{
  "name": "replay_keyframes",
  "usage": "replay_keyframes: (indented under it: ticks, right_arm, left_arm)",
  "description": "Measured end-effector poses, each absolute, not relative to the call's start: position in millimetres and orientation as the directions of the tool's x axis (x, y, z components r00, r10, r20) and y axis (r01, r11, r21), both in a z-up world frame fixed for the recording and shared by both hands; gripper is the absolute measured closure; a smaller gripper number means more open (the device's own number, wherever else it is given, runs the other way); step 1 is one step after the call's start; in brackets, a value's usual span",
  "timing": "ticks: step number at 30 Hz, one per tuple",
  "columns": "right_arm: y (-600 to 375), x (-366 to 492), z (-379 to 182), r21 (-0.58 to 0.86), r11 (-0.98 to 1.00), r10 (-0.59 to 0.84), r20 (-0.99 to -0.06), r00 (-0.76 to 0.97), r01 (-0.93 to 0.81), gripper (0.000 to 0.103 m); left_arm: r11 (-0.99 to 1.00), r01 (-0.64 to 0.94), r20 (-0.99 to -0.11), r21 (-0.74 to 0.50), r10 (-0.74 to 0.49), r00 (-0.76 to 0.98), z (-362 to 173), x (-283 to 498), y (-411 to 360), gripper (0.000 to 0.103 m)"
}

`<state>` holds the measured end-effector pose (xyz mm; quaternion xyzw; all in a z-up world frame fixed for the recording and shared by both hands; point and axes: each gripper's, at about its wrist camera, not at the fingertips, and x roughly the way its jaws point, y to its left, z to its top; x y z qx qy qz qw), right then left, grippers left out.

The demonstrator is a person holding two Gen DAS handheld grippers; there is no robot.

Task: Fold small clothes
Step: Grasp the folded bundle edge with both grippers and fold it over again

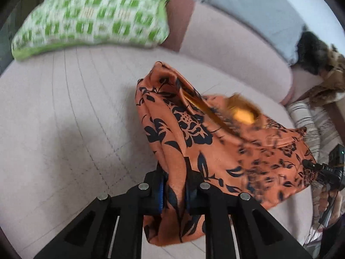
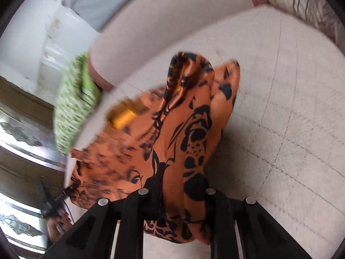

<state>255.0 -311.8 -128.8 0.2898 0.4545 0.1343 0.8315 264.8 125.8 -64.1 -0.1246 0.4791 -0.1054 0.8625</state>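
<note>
An orange garment [image 1: 215, 142] with a black flower print hangs bunched above the pale pink sofa seat [image 1: 64, 112]. My left gripper [image 1: 174, 185] is shut on one edge of the cloth, which runs down between its black fingers and hangs below them. In the right wrist view the same orange garment [image 2: 185, 129] rises from my right gripper [image 2: 183, 196], which is shut on another part of its edge. A yellow patch [image 2: 125, 116] shows on the cloth's far side, blurred. The other gripper shows at the edge of each view.
A green-and-white checked cushion [image 1: 92, 19] lies at the back of the sofa, and a striped cushion [image 2: 301, 2] and a fur-trimmed item [image 1: 323, 64] at the other end. The quilted seat [image 2: 280, 118] spreads under the garment. A cabinet with glass panels [image 2: 19, 133] stands beside the sofa.
</note>
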Motion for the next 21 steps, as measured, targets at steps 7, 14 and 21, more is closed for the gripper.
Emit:
replay_keyframes:
  ticks: [7, 14, 21]
  right_arm:
    - [-317, 144, -102, 0.59, 0.807, 0.5, -0.689, 0.525, 0.005, 0.084]
    - [-347, 51, -194, 0.665, 0.732, 0.521, -0.687, 0.506, 0.151, 0.048]
    - [-351, 55, -119, 0.481, 0.875, 0.344, -0.694, 0.632, 0.052, 0.036]
  left_arm:
    - [0.938, 0.101, -0.782, -0.331, -0.333, 0.528, -33, 138, 137, 0.087]
    - [0.929, 0.019, -0.833, -0.37, -0.341, 0.436, -112, 76, 159, 0.068]
    - [0.963, 0.094, -0.778, -0.254, -0.261, 0.571, -53, 99, 161, 0.046]
